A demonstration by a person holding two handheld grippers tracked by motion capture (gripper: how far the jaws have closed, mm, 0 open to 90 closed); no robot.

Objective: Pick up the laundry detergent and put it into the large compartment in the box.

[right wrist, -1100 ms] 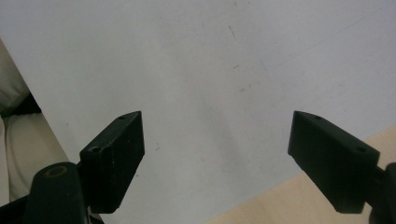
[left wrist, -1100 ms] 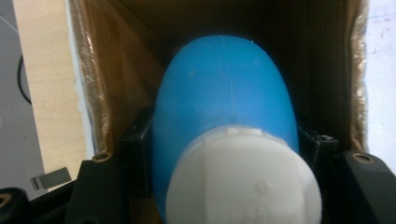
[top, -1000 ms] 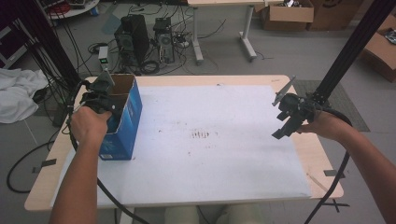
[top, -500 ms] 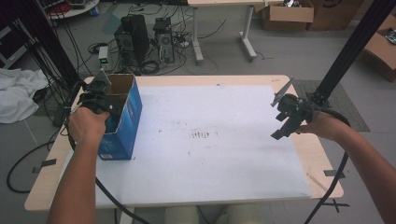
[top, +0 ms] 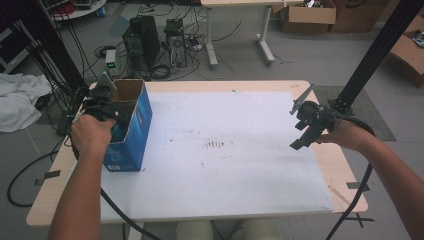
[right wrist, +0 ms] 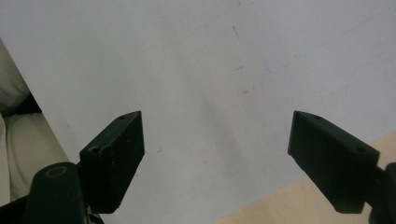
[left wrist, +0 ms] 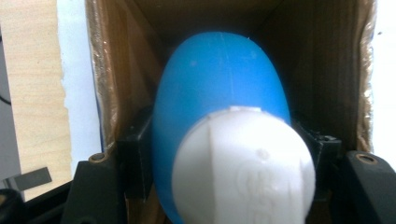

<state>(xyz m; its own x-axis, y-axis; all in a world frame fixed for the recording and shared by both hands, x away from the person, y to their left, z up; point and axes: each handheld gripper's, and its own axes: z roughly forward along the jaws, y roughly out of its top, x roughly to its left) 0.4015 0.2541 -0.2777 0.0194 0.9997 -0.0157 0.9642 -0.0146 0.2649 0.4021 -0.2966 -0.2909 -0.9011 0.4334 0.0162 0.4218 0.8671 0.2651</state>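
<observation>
Inside box [left wrist: 116, 70], tool [left wrist: 224, 154] hugs bottle [left wrist: 219, 88].

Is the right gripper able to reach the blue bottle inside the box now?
Probably not directly: the blue bottle sits inside the box, with the left gripper around it, while the right gripper is open across the table.

No legible text anywhere; faint embossed mark on white round plastic cap [left wrist: 243, 170] of blue egg-shaped bottle [left wrist: 219, 84], unreadable; blue cardboard box [top: 131, 135] print blurred
</observation>
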